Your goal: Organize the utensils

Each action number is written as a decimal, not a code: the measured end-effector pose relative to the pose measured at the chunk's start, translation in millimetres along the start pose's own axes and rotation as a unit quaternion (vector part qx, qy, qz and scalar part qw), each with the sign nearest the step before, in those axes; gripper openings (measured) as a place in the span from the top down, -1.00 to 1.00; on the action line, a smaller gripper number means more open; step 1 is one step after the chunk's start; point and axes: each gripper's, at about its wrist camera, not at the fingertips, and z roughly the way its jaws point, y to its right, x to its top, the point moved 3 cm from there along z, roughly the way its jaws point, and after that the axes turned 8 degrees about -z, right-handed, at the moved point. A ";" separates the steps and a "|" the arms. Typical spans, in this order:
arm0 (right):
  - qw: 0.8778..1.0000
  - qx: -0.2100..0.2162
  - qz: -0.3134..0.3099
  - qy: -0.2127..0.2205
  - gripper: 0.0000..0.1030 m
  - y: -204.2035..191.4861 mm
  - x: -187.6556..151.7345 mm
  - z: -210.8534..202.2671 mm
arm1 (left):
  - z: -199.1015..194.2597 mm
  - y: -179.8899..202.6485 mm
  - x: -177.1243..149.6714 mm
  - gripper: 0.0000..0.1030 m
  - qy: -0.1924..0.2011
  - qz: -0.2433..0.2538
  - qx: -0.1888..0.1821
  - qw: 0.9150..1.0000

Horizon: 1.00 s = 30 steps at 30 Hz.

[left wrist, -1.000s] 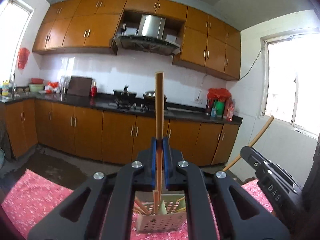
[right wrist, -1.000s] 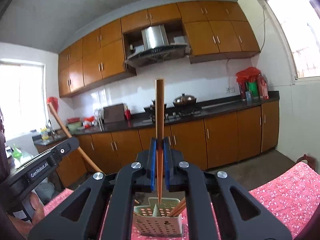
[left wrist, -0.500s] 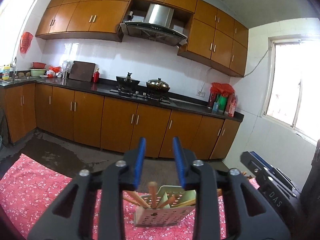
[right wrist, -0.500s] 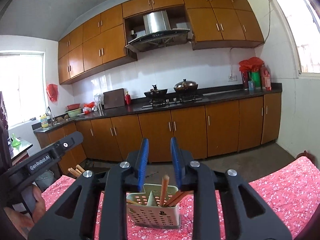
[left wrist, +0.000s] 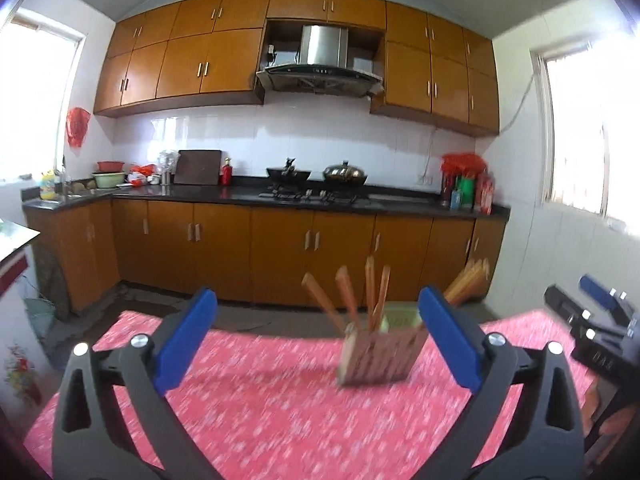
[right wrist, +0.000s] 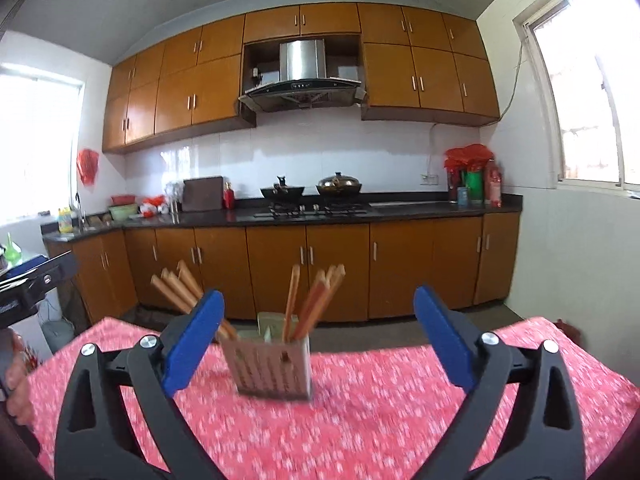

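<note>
Your left gripper (left wrist: pixel 318 340): wide, empty | your right gripper (right wrist: pixel 318 340): wide, empty | change: both chopsticks released a second ago | chopsticks (right wrist: pixel 316 300) now in holder (right wrist: pixel 272 364), frame centre, on red cloth (right wrist: pixel 360 420) | sorting likely finished.

The utensil holder (right wrist: pixel 273 366) is a small pale box with perforated walls, standing upright on the red floral tablecloth (right wrist: pixel 360 420) – blurred in both views. An upright divider (right wrist: pixel 267 326) rises inside it. Wooden chopsticks (right wrist: pixel 310 304) stand in the holder, thick ends up, in loose groups: one stick nearly upright, several beside it leaning away to the right, and another bunch (right wrist: pixel 176 286) slanting out over the holder's left rim. In the left wrist view the same holder (left wrist: pixel 380 354) shows four sticks (left wrist: pixel 356 296) fanned above it – a further bunch (left wrist: pixel 466 280) leans off past its right side.
</note>
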 end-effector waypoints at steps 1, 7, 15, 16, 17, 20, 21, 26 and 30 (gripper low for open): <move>1.000 -0.005 0.000 -0.007 -0.97 -1.8 -7.7 -6.9 | -6.2 -1.1 -6.9 -0.92 -0.002 0.006 0.006 1.000; 0.998 -0.025 -0.019 -0.052 -0.97 -17.5 -44.5 -33.6 | -52.2 -10.8 -60.7 -0.92 -0.016 0.055 0.052 0.997; 0.996 -0.016 -0.014 -0.090 -0.97 -29.8 -84.2 -53.1 | -77.9 -13.9 -113.1 -0.92 -0.050 0.055 0.057 0.996; 0.995 -0.015 -0.013 -0.094 -0.97 -31.1 -89.5 -55.3 | -79.6 -15.5 -119.5 -0.92 -0.055 0.048 0.058 0.996; 0.995 -0.015 -0.012 -0.097 -0.97 -32.6 -94.5 -58.5 | -80.4 -17.0 -124.8 -0.92 -0.061 0.043 0.058 0.996; 0.994 -0.017 -0.011 -0.106 -0.97 -34.5 -107.7 -64.0 | -80.4 -18.2 -136.4 -0.92 -0.076 0.034 0.057 0.995; 0.994 -0.017 -0.011 -0.109 -0.97 -35.3 -112.1 -65.6 | -81.2 -19.0 -140.6 -0.92 -0.079 0.032 0.057 0.995; 0.992 -0.016 -0.010 -0.123 -0.97 -38.0 -128.8 -70.9 | -83.8 -19.8 -152.1 -0.92 -0.083 0.031 0.060 0.994; 0.992 -0.016 -0.009 -0.127 -0.97 -38.1 -131.4 -70.0 | -84.1 -20.1 -156.3 -0.92 -0.085 0.029 0.057 0.994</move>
